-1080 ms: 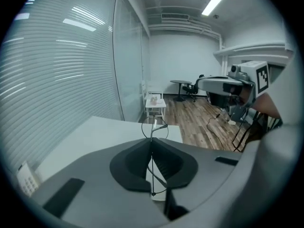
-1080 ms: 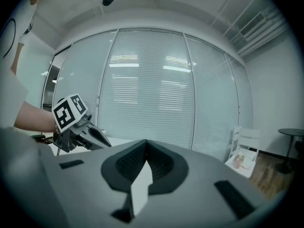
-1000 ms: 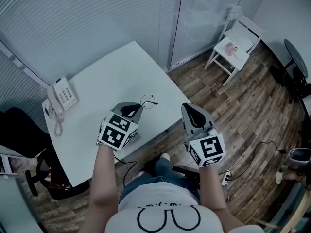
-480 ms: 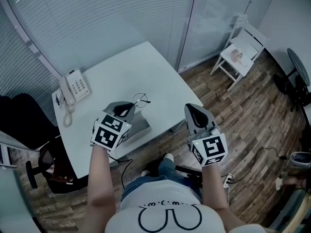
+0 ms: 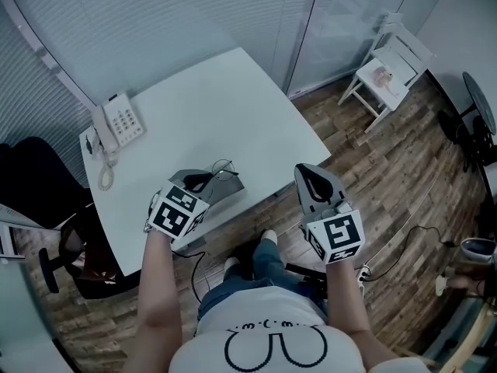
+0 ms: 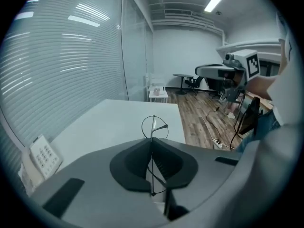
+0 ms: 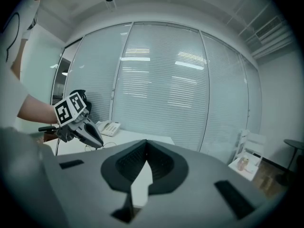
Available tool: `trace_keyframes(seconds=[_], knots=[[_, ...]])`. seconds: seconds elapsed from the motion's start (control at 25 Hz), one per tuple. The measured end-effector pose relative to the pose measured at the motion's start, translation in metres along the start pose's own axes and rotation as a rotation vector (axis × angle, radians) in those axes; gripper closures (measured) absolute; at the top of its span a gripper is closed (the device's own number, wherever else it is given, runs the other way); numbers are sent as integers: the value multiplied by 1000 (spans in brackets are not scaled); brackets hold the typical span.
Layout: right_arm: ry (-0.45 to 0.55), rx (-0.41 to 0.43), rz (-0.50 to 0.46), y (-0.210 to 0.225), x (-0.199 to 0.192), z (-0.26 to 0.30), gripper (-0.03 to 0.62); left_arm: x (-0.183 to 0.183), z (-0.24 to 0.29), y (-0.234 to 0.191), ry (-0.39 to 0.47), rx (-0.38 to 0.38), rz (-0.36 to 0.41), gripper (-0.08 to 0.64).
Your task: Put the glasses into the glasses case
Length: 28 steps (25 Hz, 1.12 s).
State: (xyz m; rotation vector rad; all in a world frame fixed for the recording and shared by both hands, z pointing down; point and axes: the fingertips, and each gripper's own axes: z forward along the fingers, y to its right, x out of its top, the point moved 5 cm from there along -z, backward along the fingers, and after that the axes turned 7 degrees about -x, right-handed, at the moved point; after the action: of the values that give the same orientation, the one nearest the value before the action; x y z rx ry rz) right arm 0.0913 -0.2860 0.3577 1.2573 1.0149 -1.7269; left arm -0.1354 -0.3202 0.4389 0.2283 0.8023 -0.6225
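Note:
Thin wire-rimmed glasses point(image 6: 154, 126) are clamped in my left gripper point(image 6: 152, 139), one round lens sticking out past the tips. In the head view the left gripper point(image 5: 203, 182) hangs over the near edge of the white table point(image 5: 210, 107), with the glasses point(image 5: 224, 166) just beyond it. A grey case point(image 5: 230, 185) lies on the table right beside the jaws, partly hidden by them. My right gripper point(image 5: 304, 176) is off the table's right side, above the wooden floor; its jaws meet at the tips with nothing between them. The right gripper view shows the left gripper point(image 7: 95, 139) from the side.
A white desk phone point(image 5: 120, 121) sits at the table's far left corner. A black office chair point(image 5: 35, 196) stands left of the table. A small white chair point(image 5: 388, 72) stands at the back right. A power strip with cables point(image 5: 362, 275) lies on the floor. Blinds cover the walls behind.
My left gripper, still holding the glasses, has moved left along the table's near edge and a little lower, close to the grey case. The right gripper has drifted slightly.

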Motion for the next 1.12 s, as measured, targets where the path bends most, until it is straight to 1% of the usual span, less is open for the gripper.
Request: trace_keyframes(seconds=[0.12, 0.2, 0.28, 0.4, 0.52, 0.72, 0.88, 0.92, 1.04, 1.12], knots=[[-26, 5, -3, -1, -8, 1, 581, -24, 19, 4, -57, -2, 18, 537], [-39, 12, -7, -1, -12, 2, 581, -36, 29, 7, -105, 20, 48, 537], [-49, 21, -12, -3, -14, 3, 580, -44, 37, 8, -149, 55, 96, 537], [-60, 34, -24, -6, -16, 4, 580, -54, 48, 10, -190, 91, 149, 537], [-64, 42, -38, -8, -17, 5, 580, -64, 57, 14, -216, 97, 157, 537], [-68, 47, -44, -9, -18, 3, 580, -73, 66, 19, -252, 81, 148, 537], [-66, 45, -45, -10, -17, 1, 581, -77, 69, 21, -268, 74, 160, 534], [-66, 45, -46, -11, -17, 1, 580, -78, 68, 21, -264, 82, 156, 528], [-62, 42, -51, -13, -14, 0, 580, -76, 62, 16, -238, 111, 133, 467], [-53, 41, -54, -17, -11, 1, 580, -72, 52, 10, -204, 134, 117, 458]])
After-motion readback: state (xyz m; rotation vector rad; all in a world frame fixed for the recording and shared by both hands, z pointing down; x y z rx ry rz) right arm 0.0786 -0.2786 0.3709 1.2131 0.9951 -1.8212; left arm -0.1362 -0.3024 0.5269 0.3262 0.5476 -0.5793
